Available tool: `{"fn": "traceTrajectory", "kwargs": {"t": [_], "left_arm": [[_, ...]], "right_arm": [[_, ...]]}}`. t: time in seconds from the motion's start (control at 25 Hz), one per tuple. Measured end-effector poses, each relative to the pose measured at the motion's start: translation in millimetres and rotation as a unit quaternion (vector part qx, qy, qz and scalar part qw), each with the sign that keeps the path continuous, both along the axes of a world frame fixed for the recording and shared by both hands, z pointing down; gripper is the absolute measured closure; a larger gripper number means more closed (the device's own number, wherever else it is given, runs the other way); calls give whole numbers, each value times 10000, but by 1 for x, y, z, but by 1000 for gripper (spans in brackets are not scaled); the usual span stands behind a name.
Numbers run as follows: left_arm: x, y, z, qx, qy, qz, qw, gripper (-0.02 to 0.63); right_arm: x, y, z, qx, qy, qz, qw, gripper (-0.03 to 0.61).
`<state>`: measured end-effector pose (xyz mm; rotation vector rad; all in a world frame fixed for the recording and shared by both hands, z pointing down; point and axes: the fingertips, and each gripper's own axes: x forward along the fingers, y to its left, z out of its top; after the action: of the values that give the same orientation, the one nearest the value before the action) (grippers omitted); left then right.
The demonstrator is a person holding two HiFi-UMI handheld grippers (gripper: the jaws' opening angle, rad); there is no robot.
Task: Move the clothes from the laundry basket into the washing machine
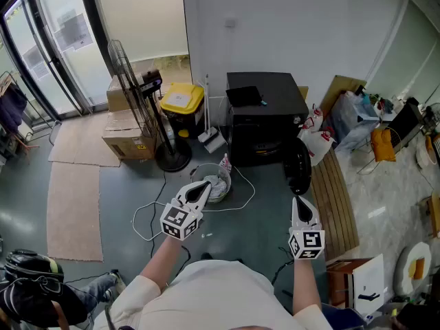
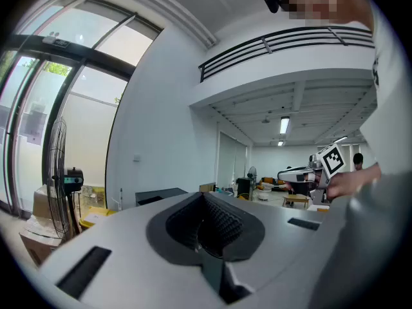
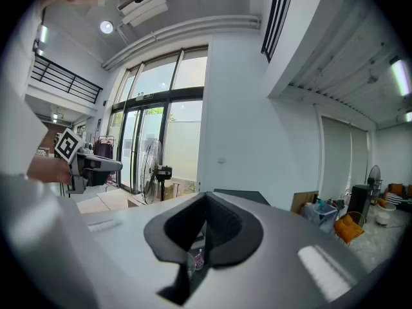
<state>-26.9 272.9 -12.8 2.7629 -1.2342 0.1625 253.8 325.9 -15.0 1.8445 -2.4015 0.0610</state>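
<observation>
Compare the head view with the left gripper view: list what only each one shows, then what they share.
Head view only: the laundry basket holding clothes, and the floor mats.
Left gripper view only: the ceiling lights and the upper-floor railing.
Both: the standing fan, the black washing machine and the right gripper.

The washing machine [image 1: 268, 119] looks smooth, faintly glossy; the boxes [image 1: 126, 135] are matt cardboard; the slatted board [image 1: 338, 201] is wood.
</observation>
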Motion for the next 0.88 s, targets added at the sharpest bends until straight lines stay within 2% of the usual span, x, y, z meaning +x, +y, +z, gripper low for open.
{"fn": "traceTrajectory", "kwargs": {"t": [0.88], "left_arm": [[14, 4, 12, -106, -149, -22, 9998, 607]], "right_arm": [[11, -3, 9, -117, -138, -53, 9998, 568]]}}
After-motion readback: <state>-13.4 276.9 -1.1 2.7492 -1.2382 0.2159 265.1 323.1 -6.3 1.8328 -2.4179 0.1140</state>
